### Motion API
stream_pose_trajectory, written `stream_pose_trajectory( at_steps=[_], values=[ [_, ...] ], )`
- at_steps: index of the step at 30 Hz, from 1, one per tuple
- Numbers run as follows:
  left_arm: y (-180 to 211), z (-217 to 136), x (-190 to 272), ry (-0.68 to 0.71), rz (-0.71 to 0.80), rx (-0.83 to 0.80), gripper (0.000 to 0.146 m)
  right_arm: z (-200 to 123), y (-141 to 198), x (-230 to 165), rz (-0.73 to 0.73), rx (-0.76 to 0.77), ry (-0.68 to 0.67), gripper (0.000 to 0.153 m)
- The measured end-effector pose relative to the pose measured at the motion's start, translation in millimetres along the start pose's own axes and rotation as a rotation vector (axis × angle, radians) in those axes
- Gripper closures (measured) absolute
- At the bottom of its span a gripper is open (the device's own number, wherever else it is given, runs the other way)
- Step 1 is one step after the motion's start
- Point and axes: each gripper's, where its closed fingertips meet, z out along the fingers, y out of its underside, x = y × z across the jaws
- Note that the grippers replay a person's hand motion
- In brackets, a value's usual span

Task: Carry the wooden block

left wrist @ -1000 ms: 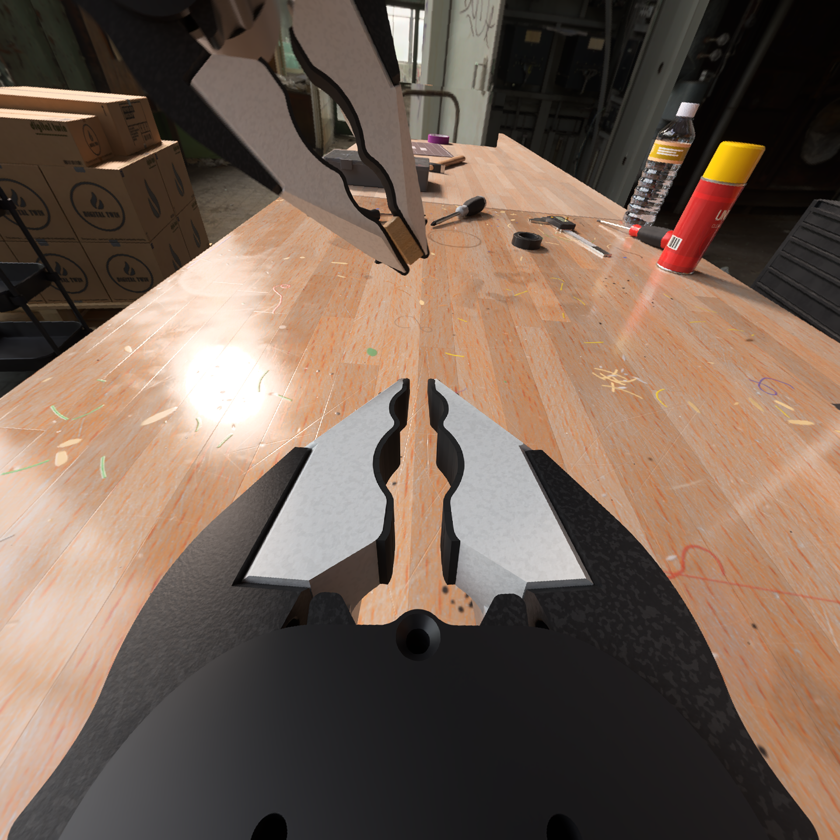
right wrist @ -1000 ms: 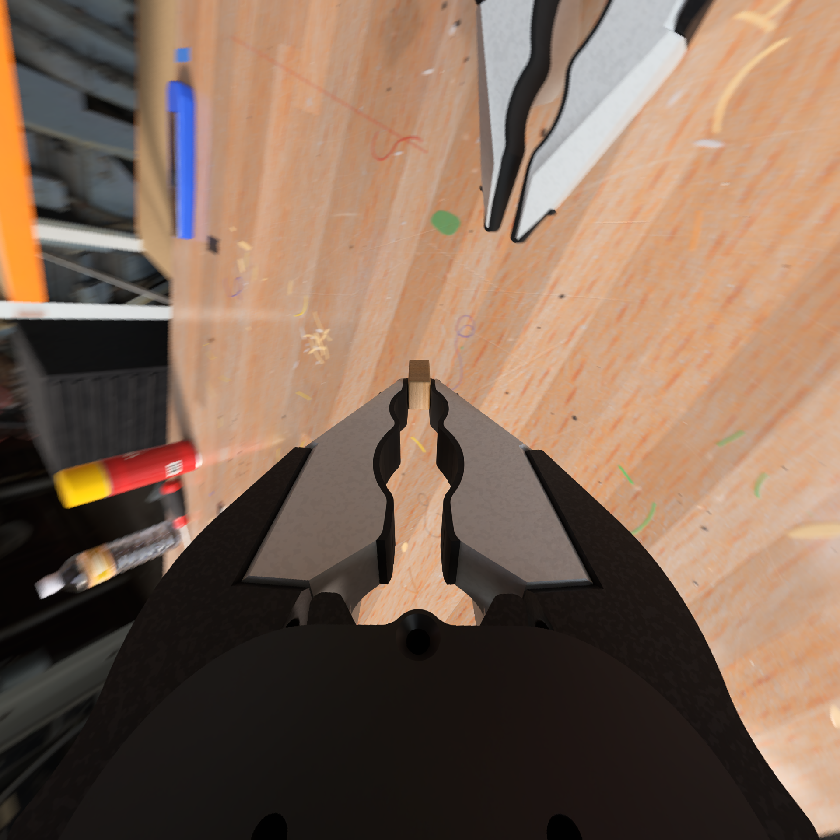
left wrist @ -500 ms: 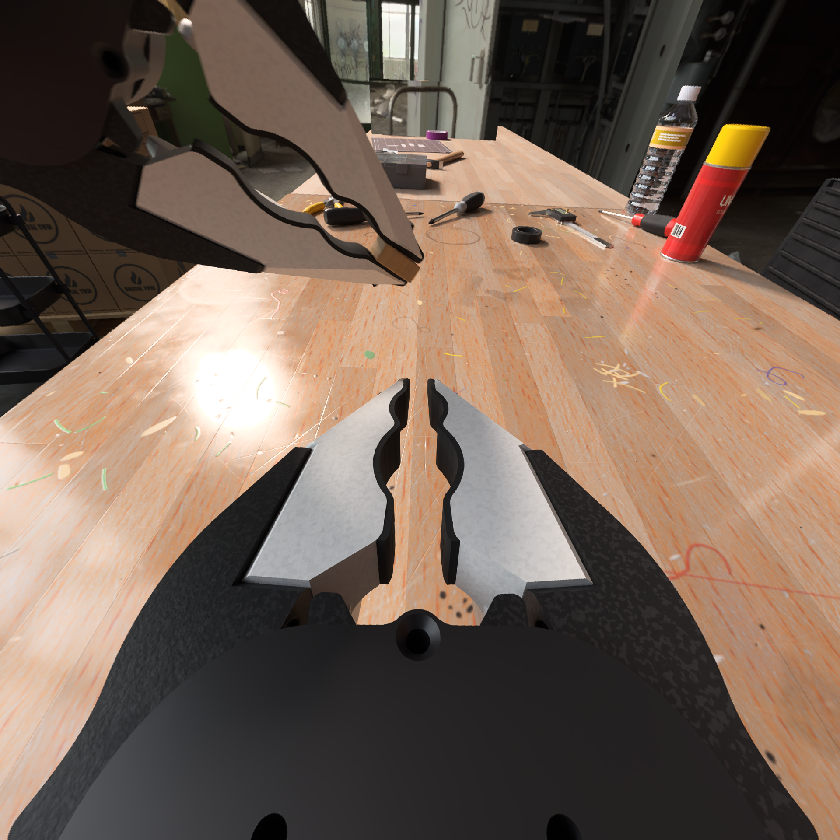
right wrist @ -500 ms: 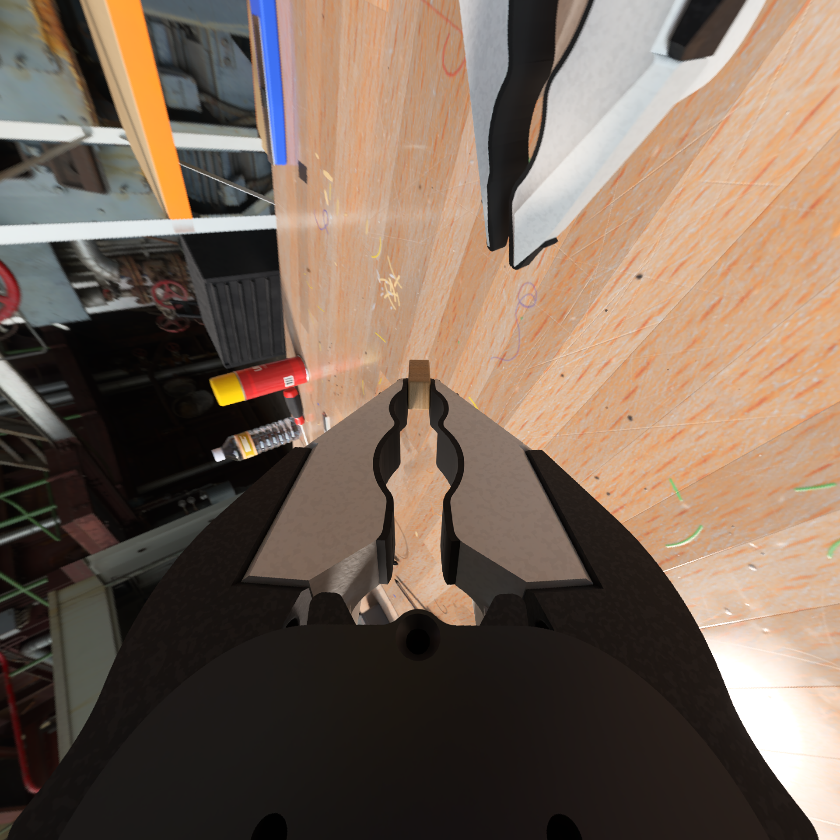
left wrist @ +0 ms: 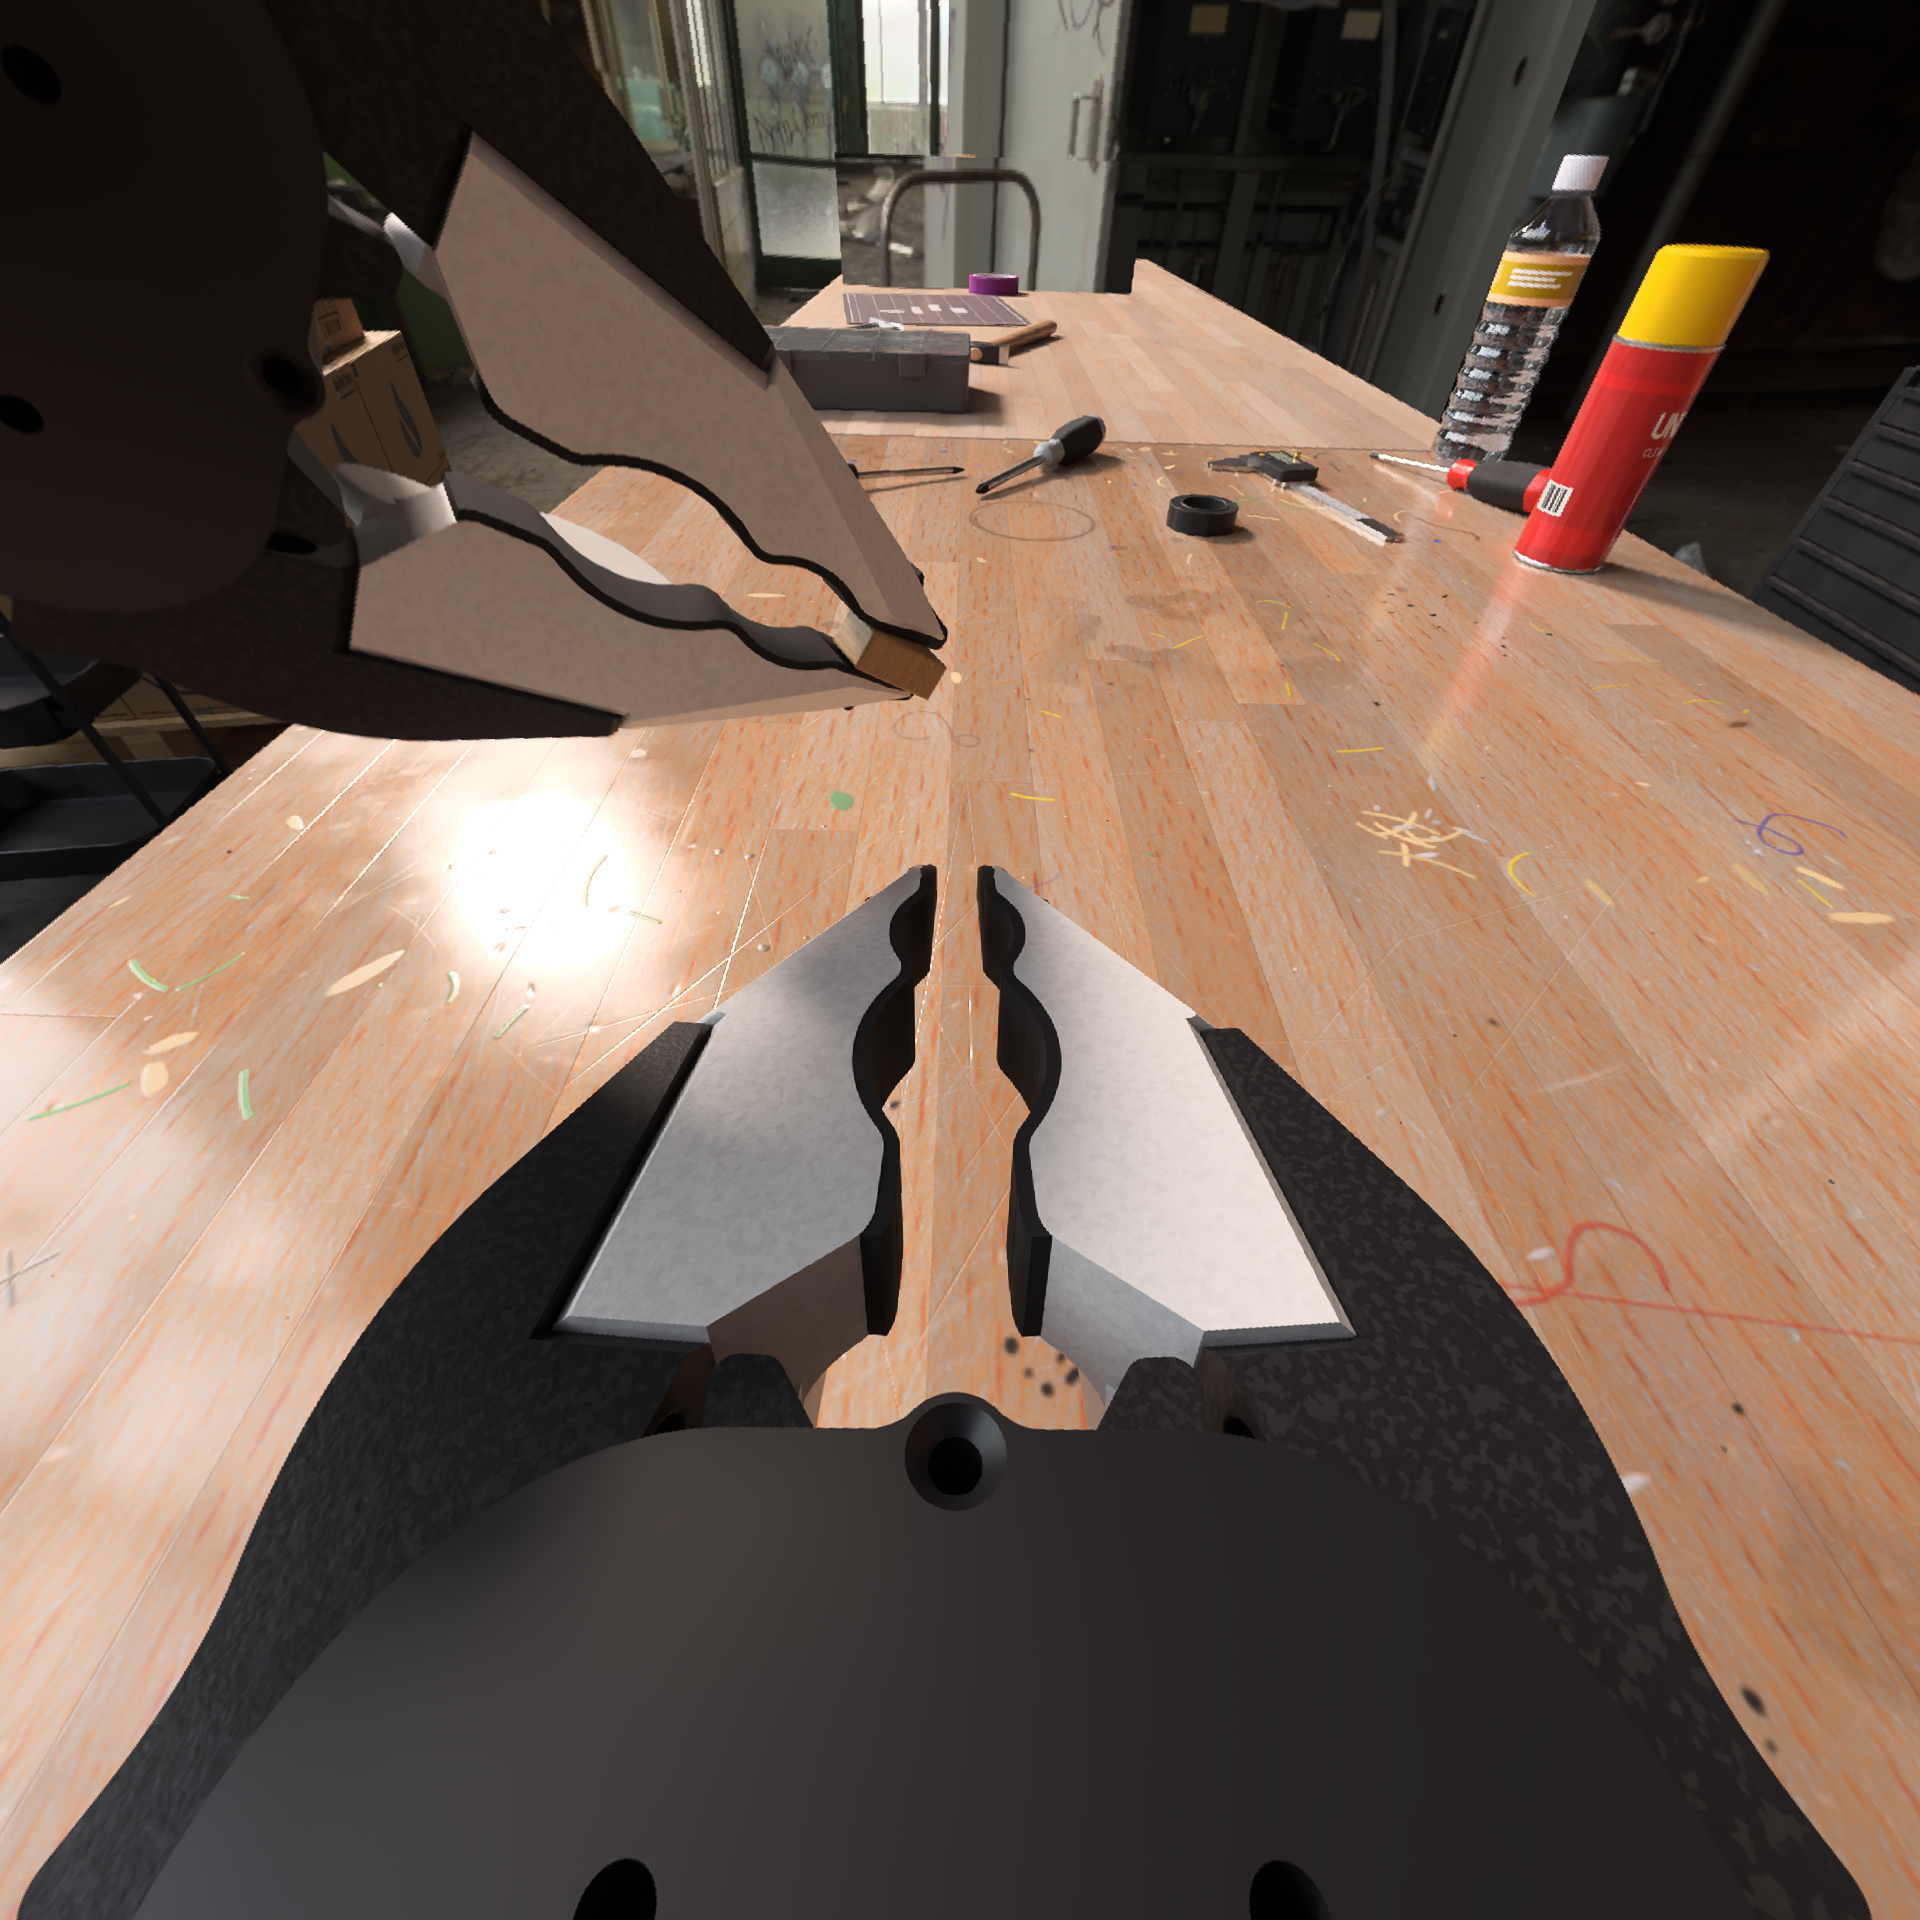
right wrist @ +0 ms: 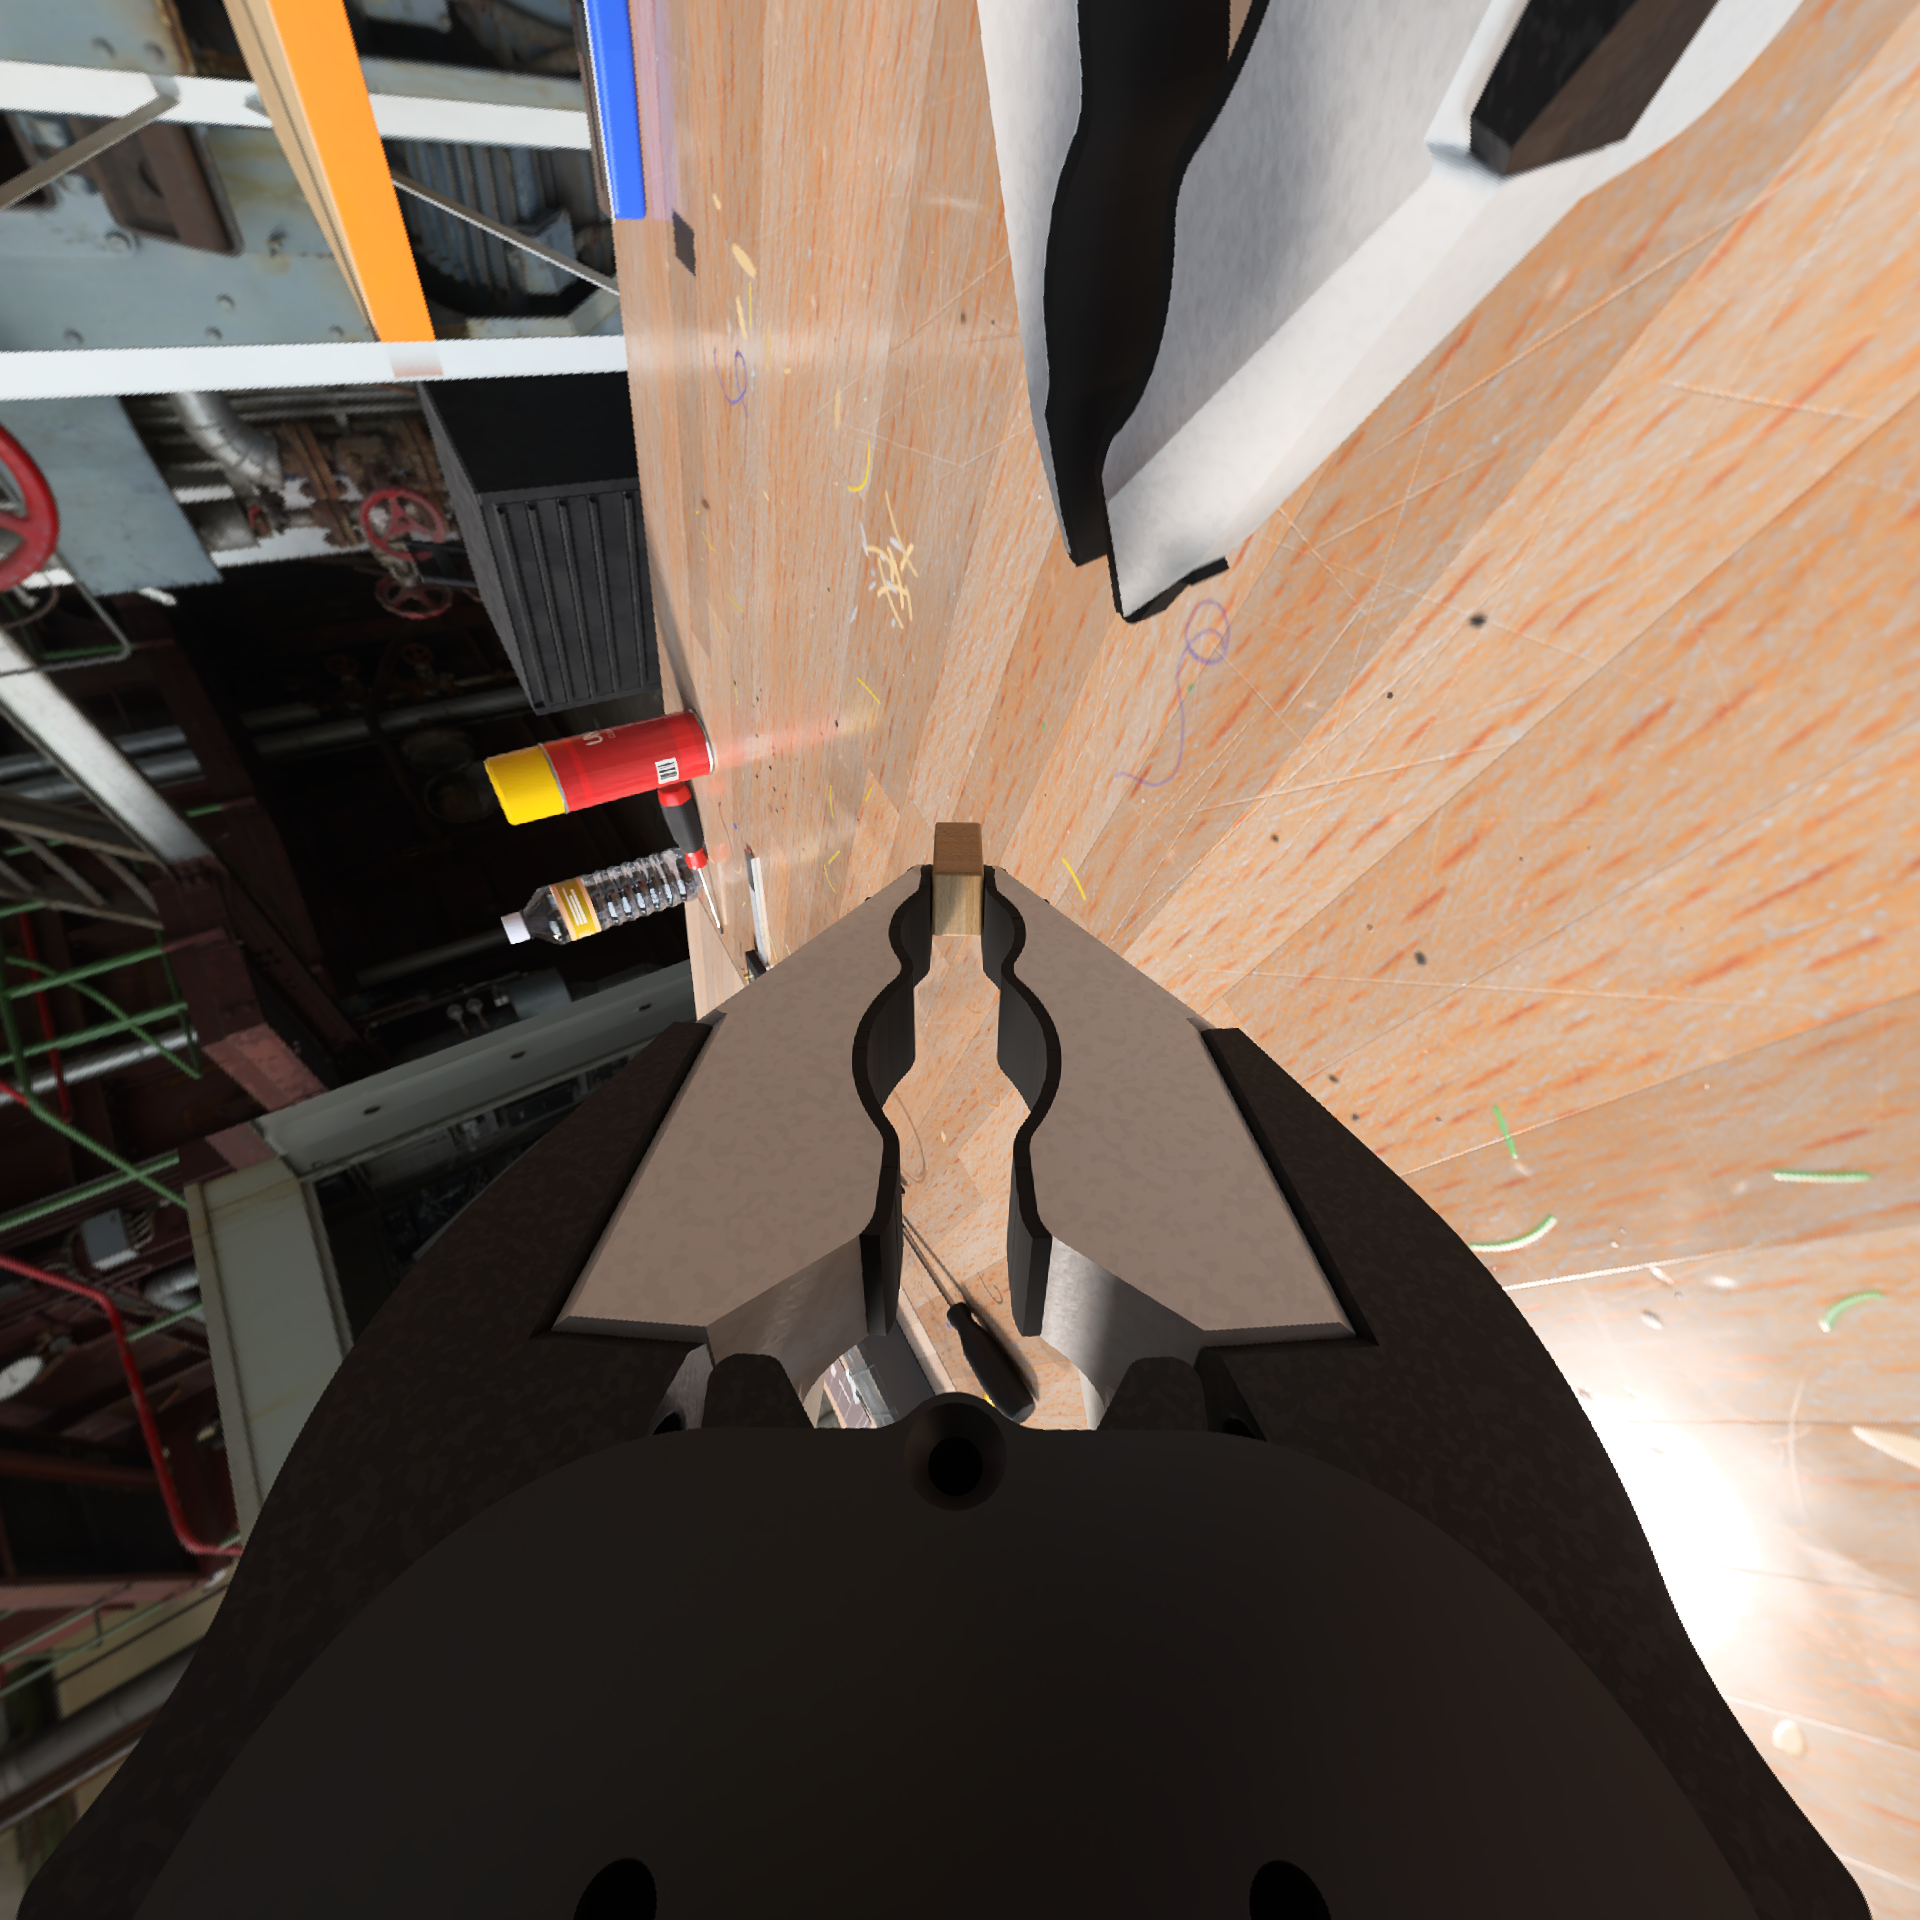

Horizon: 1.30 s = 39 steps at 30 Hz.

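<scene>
A small wooden block (right wrist: 956, 878) sits pinched between the tips of my right gripper (right wrist: 956, 885), held in the air above the wooden workbench (right wrist: 1455, 935). In the left wrist view the right gripper (left wrist: 914, 652) reaches in from the upper left, rolled on its side, with the block (left wrist: 896, 660) at its tips. My left gripper (left wrist: 956, 878) is low over the bench, its jaws nearly together with nothing between them. It shows in the right wrist view (right wrist: 1127, 582) at the top, close to the block.
At the far right of the workbench (left wrist: 1351, 935) stand a red spray can (left wrist: 1621, 416) and a water bottle (left wrist: 1522, 312). A black screwdriver (left wrist: 1039, 452), a black tape ring (left wrist: 1202, 513), calipers (left wrist: 1299, 483) and a grey case (left wrist: 878, 364) lie farther back.
My right gripper has swung to the left and rolled onto its side, coming nearer with the block still in its tips. My left gripper has not moved.
</scene>
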Motion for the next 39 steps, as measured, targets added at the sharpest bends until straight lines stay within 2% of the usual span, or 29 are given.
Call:
stream_pose_trajectory(
  at_steps=[6,15,19,31,39],
  values=[
    [0.7,1.3,2.1,0.010,-0.004,-0.001,0.138,5.2,-0.2,7.1,-0.031,-0.017,0.006,0.145],
    [0.9,2.3,3.6,0.014,-0.005,-0.002,0.137,-8.2,10.1,11.7,-0.032,0.140,0.075,0.145],
    [1.4,1.5,2.2,0.008,-0.003,-0.004,0.137,-0.8,15.2,9.5,-0.030,0.158,0.056,0.145],
    [4.3,2.2,1.4,0.010,-0.009,-0.015,0.137,13.7,1.4,7.7,-0.077,0.216,0.045,0.145],
    [3.9,3.4,3.5,0.014,-0.006,-0.014,0.137,8.7,-3.6,10.6,-0.070,0.397,0.072,0.145]
  ],
)
